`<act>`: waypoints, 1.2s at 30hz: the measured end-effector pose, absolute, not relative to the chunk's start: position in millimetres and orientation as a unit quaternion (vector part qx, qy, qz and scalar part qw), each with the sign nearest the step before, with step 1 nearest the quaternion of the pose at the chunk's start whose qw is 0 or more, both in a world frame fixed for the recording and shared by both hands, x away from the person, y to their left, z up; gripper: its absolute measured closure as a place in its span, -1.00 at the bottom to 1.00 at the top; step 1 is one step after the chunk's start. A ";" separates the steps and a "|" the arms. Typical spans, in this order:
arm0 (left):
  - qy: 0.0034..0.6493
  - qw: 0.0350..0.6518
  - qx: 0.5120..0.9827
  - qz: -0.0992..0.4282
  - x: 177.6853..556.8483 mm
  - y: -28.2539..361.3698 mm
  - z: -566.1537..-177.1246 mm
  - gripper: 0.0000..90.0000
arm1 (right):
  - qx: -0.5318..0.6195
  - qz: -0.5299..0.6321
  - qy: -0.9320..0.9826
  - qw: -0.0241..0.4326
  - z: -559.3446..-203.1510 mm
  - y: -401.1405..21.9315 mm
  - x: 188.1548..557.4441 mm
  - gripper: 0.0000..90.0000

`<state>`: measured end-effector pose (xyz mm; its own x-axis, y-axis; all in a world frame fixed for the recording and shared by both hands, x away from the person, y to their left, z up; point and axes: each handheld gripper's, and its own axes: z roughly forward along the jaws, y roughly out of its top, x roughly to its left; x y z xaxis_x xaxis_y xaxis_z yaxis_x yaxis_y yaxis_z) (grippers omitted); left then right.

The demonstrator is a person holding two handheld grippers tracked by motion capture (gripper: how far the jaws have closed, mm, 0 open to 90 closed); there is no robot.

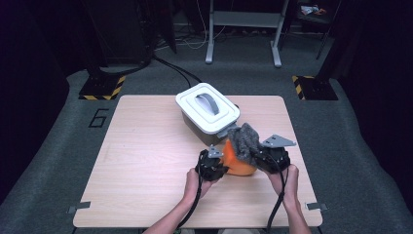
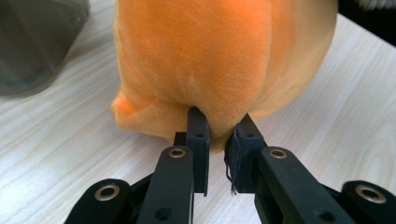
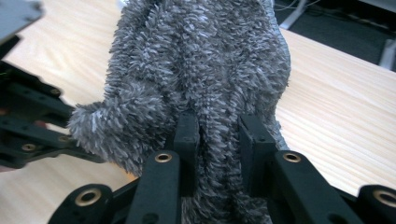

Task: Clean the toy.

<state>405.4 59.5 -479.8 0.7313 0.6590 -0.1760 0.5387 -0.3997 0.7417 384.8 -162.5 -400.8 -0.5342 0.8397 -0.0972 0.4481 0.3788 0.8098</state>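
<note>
Both tools gripping the stuffed toy beside the lidded box

The left tool (image 2: 217,140) has pinched a fold of the orange plush (image 2: 219,60) low on its body, and the right tool (image 3: 219,140) is clamped on the grey fuzzy part (image 3: 201,70) that sits on top of the orange; both grips look made. The toy (image 1: 239,163) lies on the bench (image 1: 146,161) between the two tools, the left tool (image 1: 212,165) at its left side and the right tool (image 1: 271,157) at its right, with the grey fuzz (image 1: 244,140) raised above the orange. The white-lidded box (image 1: 208,108) stands just behind the toy with its lid on. By my reading, grasping is done; what is left is pulling the grey piece from the orange, or moving the toy.
</note>
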 end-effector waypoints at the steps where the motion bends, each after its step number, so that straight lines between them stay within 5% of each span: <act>1: 0.359 0.414 0.833 0.073 405.4 59.5 -479.8 0.78 | 0.404 0.380 0.793 0.253 -401.5 -159.1 385.5 0.59; 36: 0.361 0.418 0.831 0.065 411.2 63.4 -487.8 0.77 | 0.492 0.298 0.785 0.228 -458.6 -200.7 412.0 0.59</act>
